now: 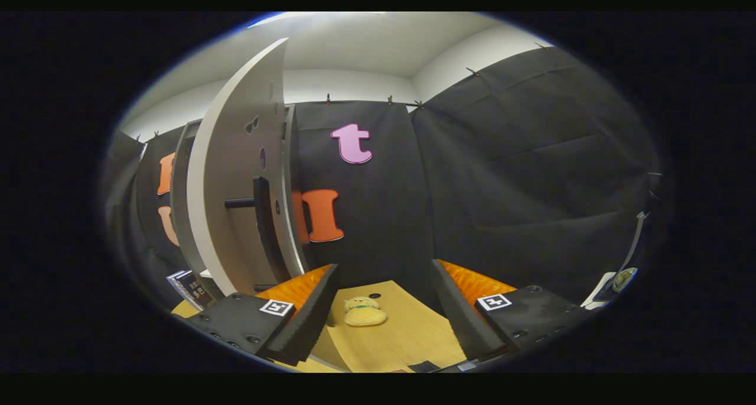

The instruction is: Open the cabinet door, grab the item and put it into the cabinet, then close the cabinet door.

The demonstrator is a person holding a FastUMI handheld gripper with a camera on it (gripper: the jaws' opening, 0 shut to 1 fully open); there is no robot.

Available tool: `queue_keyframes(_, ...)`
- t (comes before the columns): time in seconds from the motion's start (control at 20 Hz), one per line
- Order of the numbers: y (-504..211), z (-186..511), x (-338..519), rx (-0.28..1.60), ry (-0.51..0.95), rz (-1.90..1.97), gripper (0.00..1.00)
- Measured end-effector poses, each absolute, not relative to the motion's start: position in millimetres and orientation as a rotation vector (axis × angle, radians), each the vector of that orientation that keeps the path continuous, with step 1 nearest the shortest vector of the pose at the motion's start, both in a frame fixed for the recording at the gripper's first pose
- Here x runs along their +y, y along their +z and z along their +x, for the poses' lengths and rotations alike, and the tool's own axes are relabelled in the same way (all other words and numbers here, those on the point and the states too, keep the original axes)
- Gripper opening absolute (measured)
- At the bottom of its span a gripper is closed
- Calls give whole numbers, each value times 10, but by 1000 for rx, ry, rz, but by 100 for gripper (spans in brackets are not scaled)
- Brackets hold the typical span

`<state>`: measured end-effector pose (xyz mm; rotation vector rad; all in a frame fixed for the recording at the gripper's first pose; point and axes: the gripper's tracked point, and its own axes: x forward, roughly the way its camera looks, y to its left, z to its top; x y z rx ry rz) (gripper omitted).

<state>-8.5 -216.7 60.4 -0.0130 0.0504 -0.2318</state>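
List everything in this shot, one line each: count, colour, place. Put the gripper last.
cabinet door: one, pale grey, swung open, standing left of and beyond the fingers.
door handle: one, black bar, on the door's face.
plush toy: one, yellow, lying on the table ahead of the fingers, nearer the left one.
table: one, light wood, under the toy and fingers.
booklets: a few, dark covers, on the table by the foot of the door; number unclear.
booth wall: black cloth, behind everything.
gripper: one, fingers spread apart, holding nothing, above the table.
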Motion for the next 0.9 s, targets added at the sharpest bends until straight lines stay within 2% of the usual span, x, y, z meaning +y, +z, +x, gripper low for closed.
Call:
queue_keyframes(0.3,566,-126,-2063,39,-226,-5,96)
queue_keyframes(0.65,465,-157,-1470,61,-132,-7,95)
queue_keyframes(0.9,418,-149,-1221,64,-133,19,95)
